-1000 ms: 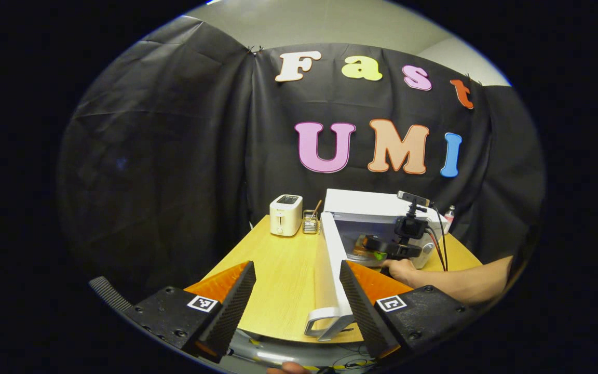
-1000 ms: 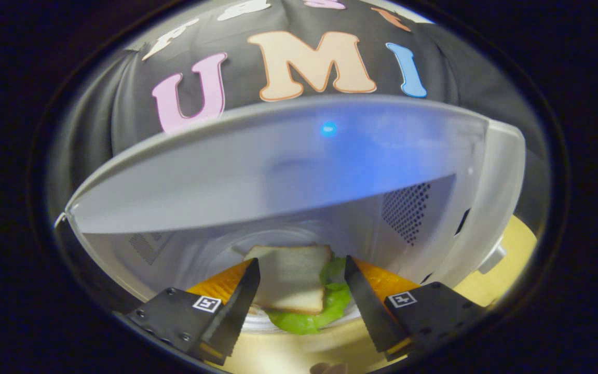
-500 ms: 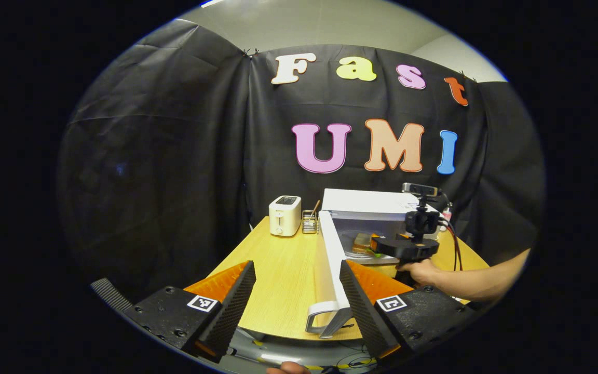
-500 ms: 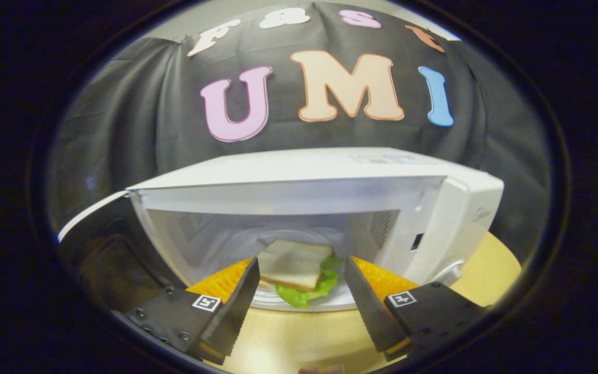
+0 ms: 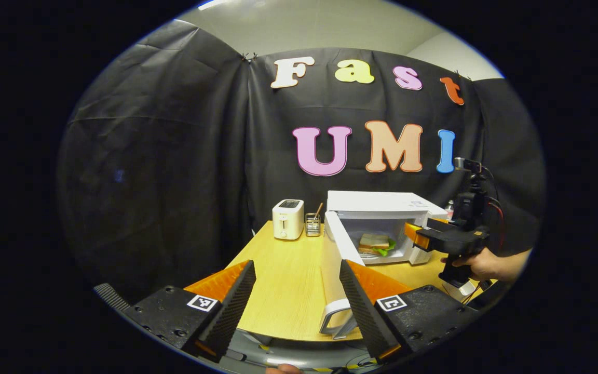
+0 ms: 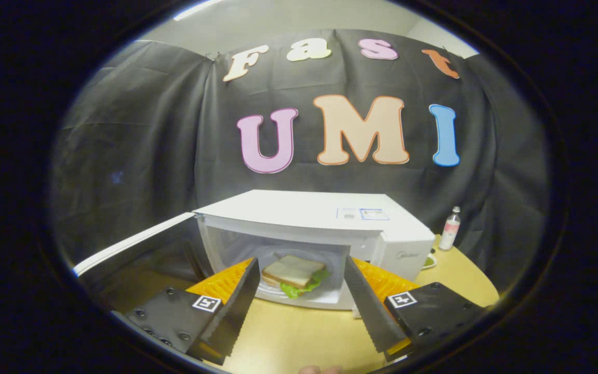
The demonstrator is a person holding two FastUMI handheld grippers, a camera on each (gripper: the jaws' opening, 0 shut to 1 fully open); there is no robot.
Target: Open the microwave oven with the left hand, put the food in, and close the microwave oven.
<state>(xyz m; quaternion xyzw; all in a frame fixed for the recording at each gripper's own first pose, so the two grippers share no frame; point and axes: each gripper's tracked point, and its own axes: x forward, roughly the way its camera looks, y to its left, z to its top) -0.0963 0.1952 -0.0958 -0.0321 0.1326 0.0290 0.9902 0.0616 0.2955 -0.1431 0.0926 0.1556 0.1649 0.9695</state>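
The white microwave (image 5: 382,203) stands at the back of the wooden table (image 5: 283,280), its door (image 5: 333,259) swung wide open toward me. A sandwich (image 5: 375,242) with lettuce lies on the plate inside. My left gripper (image 5: 296,306) hovers open and empty over the table's near edge, its right finger next to the door handle (image 5: 336,318). In the right gripper view the microwave (image 6: 320,215) is ahead, the sandwich (image 6: 293,272) rests in the cavity and the door (image 6: 133,244) hangs open at left. My right gripper (image 6: 299,306) is open and empty, well outside the cavity. A hand holds that right gripper (image 5: 417,236) in front of the microwave.
A white toaster (image 5: 288,219) and a small wire utensil holder (image 5: 312,224) stand left of the microwave at the back. A small bottle (image 6: 450,228) stands right of the microwave near the table's far edge. Black cloth walls close the booth behind.
My right gripper has drawn back out of the microwave and risen, leaving the sandwich inside. The left gripper has barely moved.
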